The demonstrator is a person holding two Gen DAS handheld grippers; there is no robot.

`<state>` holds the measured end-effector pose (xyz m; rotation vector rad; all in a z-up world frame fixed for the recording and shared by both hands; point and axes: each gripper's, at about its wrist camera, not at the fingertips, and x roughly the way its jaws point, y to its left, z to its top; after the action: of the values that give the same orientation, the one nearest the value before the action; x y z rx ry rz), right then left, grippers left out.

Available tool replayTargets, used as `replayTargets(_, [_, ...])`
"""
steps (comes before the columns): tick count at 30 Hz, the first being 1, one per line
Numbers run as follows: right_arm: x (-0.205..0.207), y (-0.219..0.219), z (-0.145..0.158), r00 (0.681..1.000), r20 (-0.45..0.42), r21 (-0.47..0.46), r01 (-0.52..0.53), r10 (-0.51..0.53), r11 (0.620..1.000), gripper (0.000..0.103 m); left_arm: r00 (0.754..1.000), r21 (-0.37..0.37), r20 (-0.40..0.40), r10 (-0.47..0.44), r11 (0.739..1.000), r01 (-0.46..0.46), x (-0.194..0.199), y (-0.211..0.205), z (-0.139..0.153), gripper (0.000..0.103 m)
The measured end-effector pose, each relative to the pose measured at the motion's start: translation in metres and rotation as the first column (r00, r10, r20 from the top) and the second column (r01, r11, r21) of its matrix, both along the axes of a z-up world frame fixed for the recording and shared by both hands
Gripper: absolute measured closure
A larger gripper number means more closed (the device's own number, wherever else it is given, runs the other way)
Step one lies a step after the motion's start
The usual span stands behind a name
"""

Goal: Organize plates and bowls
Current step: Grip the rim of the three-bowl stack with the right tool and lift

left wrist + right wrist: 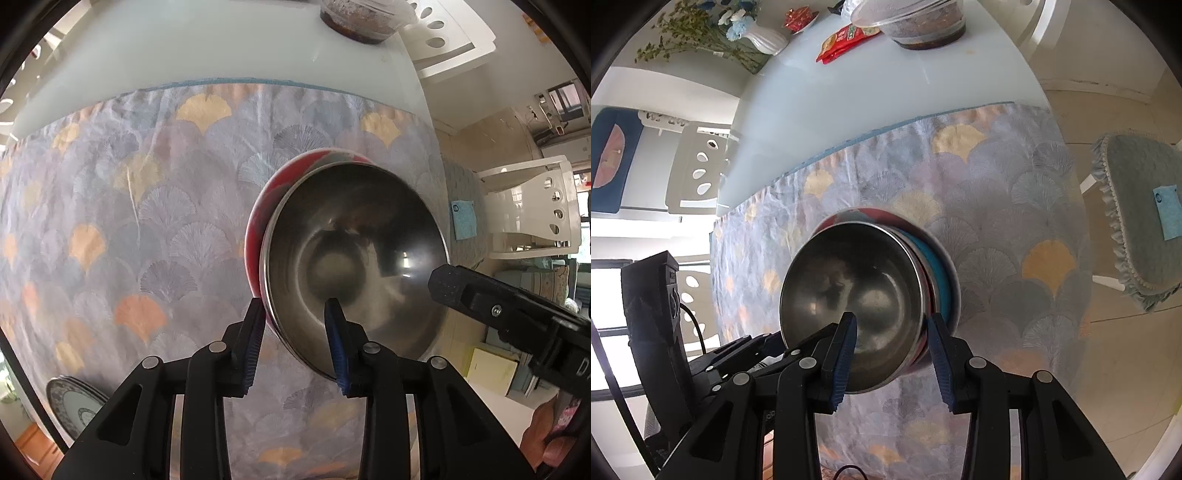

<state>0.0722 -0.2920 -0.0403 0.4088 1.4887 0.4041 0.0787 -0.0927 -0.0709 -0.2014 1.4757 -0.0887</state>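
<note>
Steel bowl [354, 254] sits nested in the red bowl [258, 229] dead ahead, my left gripper [295, 343] fingers loosely straddling its near rim, right gripper [894, 354] clamped on the opposite rim.

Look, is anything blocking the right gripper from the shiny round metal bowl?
Nothing visible does. The right gripper straddles the rim of the shiny round metal bowl, nested in a red bowl.

Steel bowl [354, 254]: round polished metal, glossy, mirror-like.
Tablecloth [147, 206]: fan-patterned pastel woven cloth, matt, creased.
Worktop [221, 51]: smooth white, faintly glossy.
Tool pads [252, 347]: blue ribbed.
</note>
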Motion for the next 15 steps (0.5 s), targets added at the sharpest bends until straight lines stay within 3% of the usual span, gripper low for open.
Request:
replayTargets(6, [0.003,-0.003,0.011,1.000,0.025,0.014,0.006,-0.006,1.000,0.063,0.999,-0.010,0.037,0.002,1.000,-0.002,0.001,0.009,0.014,0.072])
replayTargets(9, [0.004,-0.006,0.011,0.999,0.031,0.013,0.018,-0.018,1.000,0.047,0.998,-0.011,0.061,0.032,0.999,-0.031,0.003,0.022,0.020,0.069])
replayTargets(12, [0.005,-0.007,-0.002,1.000,0.002,0.037,0.031,-0.031,0.999,0.047,0.998,0.012,0.047,0.053,0.999,-0.053,0.006,0.034,0.011,0.068])
replayTargets(15, [0.007,-0.008,-0.021,0.998,-0.045,0.058,0.051,-0.048,0.997,0.047,0.998,-0.032,0.014,0.064,0.997,-0.064,0.008,0.039,-0.003,0.068])
